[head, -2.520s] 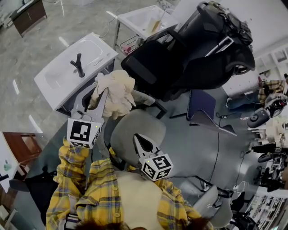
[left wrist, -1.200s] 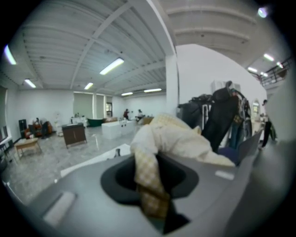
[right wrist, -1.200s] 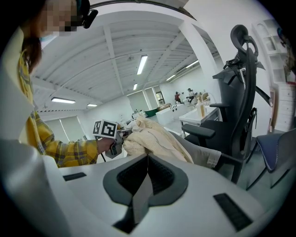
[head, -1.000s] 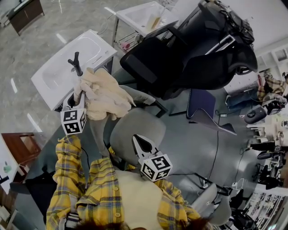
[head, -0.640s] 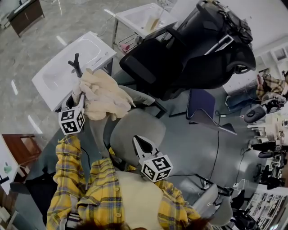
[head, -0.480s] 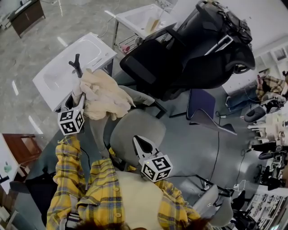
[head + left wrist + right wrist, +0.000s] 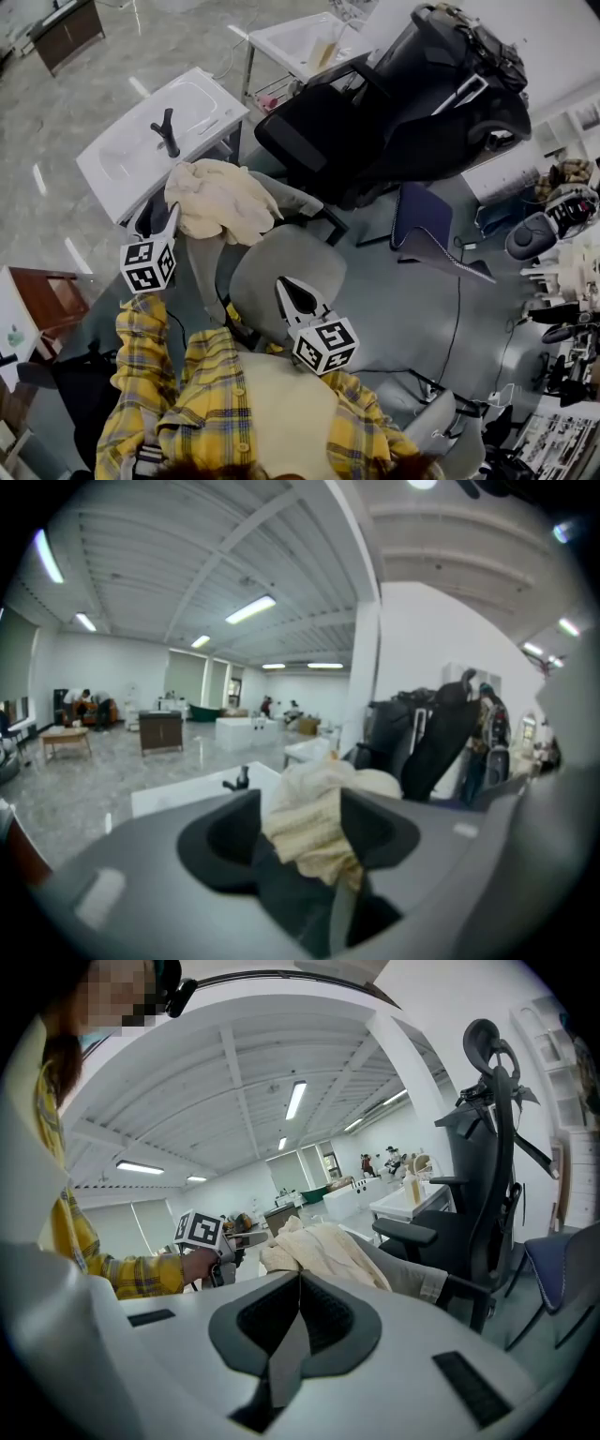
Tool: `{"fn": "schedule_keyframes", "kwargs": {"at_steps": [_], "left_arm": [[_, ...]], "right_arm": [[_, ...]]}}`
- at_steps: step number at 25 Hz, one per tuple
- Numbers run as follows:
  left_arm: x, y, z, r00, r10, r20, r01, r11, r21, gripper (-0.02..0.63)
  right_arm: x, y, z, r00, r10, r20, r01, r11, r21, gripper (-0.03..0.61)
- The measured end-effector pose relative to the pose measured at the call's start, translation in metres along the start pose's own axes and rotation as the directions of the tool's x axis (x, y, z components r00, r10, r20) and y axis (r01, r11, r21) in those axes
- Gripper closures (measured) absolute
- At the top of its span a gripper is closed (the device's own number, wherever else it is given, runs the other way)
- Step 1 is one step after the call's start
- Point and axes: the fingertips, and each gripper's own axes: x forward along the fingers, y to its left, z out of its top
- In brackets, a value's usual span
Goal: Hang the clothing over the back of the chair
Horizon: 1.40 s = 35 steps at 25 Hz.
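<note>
Opening just now, L gripper (image 7: 157,217) freed clothing (image 7: 220,199) & backed off chair (image 7: 281,272).

Even, bright light from ceiling strip lights (image 7: 249,609); floor (image 7: 56,112) glare streaks; fisheye edges; near jaws blurred.

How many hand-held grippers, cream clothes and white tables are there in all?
hand-held grippers: 2
cream clothing: 1
white tables: 2
Total: 5
</note>
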Motion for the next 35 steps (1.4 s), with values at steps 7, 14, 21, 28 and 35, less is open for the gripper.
{"fn": "schedule_keyframes", "kwargs": {"at_steps": [7,14,21,28,35], "left_arm": [[-0.034,-0.049,0.002,0.997,-0.076,0.033,0.075,0.997,0.007,0.362],[-0.059,-0.098,0.001,0.981,-0.193,0.031,0.194,0.981,-0.019,0.423],[-0.089,-0.161,-0.006,0.949,-0.314,0.025,0.314,0.949,-0.002,0.501],[-0.12,-0.2,-0.005,0.928,-0.371,0.038,0.37,0.929,0.011,0.552],[-0.145,-0.226,-0.006,0.914,-0.404,0.036,0.404,0.915,0.012,0.579]], "right_arm": [[-0.015,0.0,-0.004,1.0,0.022,0.02,-0.022,1.0,-0.008,0.563],[-0.032,-0.005,-0.008,0.999,0.023,0.042,-0.023,1.0,-0.002,0.563],[-0.055,-0.012,-0.011,0.997,0.015,0.07,-0.015,1.0,0.001,0.563],[-0.076,-0.019,-0.016,0.996,0.0,0.09,0.0,1.0,-0.003,0.563],[-0.089,-0.018,-0.019,0.995,-0.001,0.102,0.002,1.0,-0.01,0.563]]}}
